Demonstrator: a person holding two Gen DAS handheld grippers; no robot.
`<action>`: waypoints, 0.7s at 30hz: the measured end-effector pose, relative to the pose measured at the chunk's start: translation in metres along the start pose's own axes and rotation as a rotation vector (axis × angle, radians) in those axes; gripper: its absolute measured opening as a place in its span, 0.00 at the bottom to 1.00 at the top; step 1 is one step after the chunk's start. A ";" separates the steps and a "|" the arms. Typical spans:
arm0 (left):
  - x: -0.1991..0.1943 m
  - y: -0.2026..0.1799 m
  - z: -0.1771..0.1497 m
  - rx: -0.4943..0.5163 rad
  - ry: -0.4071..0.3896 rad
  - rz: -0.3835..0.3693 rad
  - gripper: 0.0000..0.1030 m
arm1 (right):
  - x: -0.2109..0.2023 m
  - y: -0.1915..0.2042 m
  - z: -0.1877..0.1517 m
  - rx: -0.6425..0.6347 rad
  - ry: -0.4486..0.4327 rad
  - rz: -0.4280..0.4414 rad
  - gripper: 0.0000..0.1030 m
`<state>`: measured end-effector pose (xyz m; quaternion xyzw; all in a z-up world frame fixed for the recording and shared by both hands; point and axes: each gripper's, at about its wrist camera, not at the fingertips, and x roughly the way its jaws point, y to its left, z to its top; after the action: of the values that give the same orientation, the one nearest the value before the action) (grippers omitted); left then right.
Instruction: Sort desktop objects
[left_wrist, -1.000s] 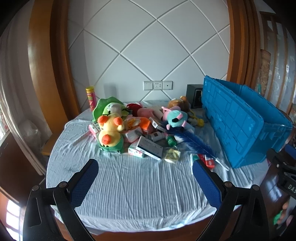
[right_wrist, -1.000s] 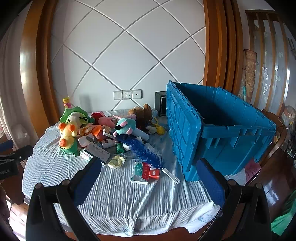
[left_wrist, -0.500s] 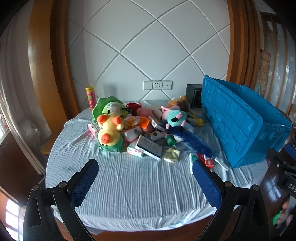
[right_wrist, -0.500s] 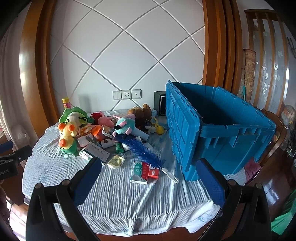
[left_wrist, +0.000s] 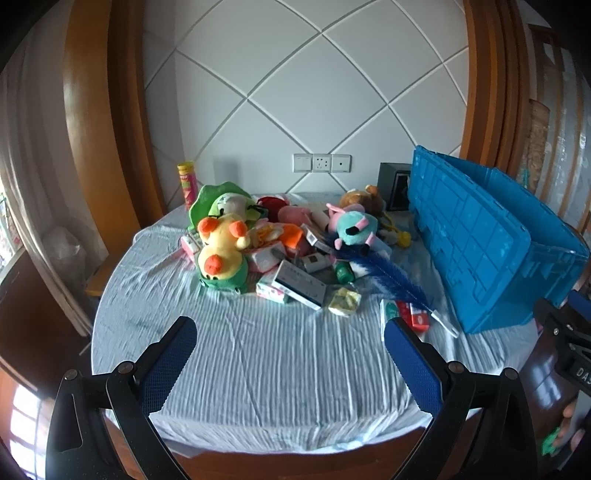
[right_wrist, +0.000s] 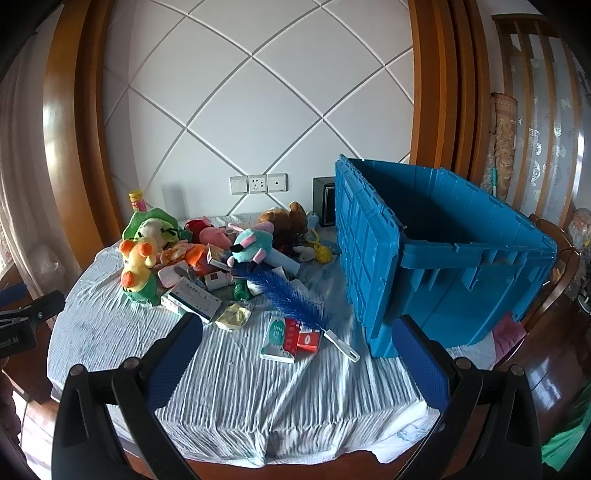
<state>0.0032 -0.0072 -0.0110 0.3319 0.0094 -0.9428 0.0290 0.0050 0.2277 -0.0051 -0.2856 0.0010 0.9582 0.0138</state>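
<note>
Boxes (right_wrist: 284, 334) beside blue crate (right_wrist: 436, 258) (print too small to read).

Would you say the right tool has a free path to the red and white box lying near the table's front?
Probably yes. The right tool is open, and the red and white box lies flat ahead with bare cloth before it; only the blue feather brush rests across its far edge.

Near bench (left_wrist: 280, 369): bare cloth, open passage.
Centre: toy-and-box pile (left_wrist: 280, 254) blocks the way.
Right: blue crate (right_wrist: 443, 258) walls off that side.
</note>
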 end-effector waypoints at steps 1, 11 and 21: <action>0.001 -0.001 -0.001 -0.003 0.003 0.002 1.00 | 0.003 -0.001 -0.001 -0.003 0.006 0.006 1.00; 0.032 0.007 -0.020 -0.033 0.103 0.101 1.00 | 0.047 -0.009 -0.016 -0.018 0.068 0.107 1.00; 0.137 0.060 -0.004 -0.063 0.213 0.085 1.00 | 0.127 0.042 -0.010 -0.072 0.205 0.187 1.00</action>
<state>-0.0970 -0.0739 -0.1000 0.4290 0.0279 -0.8995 0.0780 -0.0967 0.1889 -0.0833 -0.3810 -0.0053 0.9206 -0.0859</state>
